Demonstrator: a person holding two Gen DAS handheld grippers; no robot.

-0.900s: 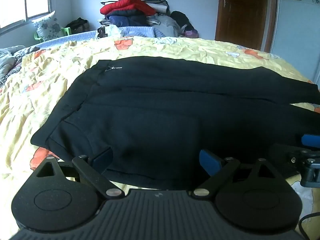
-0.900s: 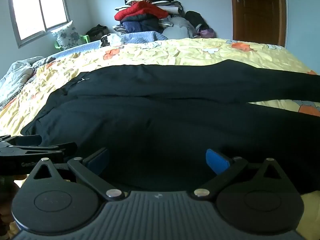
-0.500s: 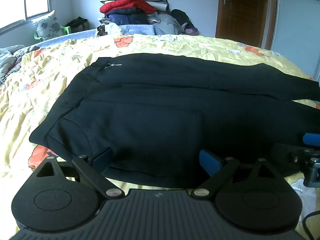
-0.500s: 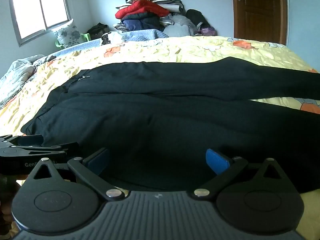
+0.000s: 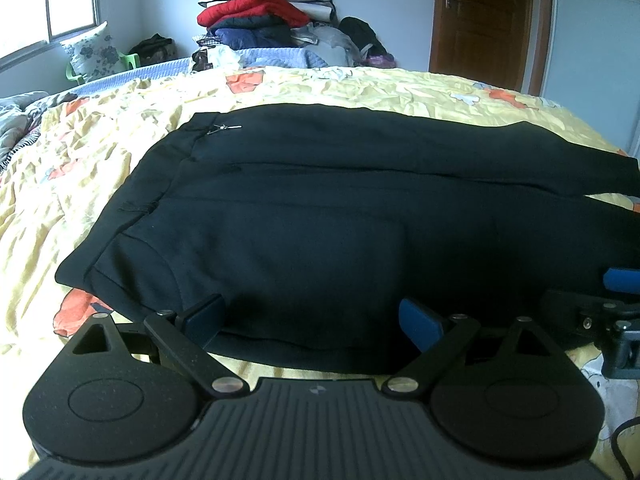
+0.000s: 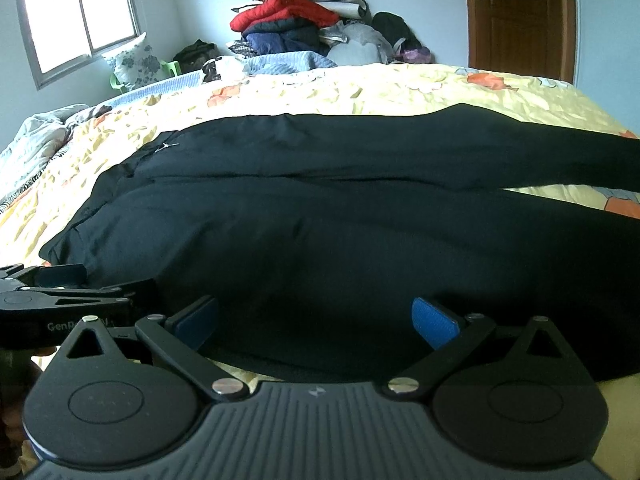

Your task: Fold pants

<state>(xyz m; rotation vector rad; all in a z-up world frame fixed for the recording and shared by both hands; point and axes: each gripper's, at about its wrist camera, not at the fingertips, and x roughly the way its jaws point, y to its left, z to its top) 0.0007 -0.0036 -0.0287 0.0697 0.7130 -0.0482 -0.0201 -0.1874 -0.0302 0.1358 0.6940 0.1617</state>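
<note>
Flat, black pants lie just beyond each hand-held gripper.

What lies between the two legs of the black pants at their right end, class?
A wedge of the yellow floral bedspread shows between the legs of the black pants; the right wrist view shows it best.

daylight from window, blown out | pants underexposed | fisheye-bent edges | sharp
</note>
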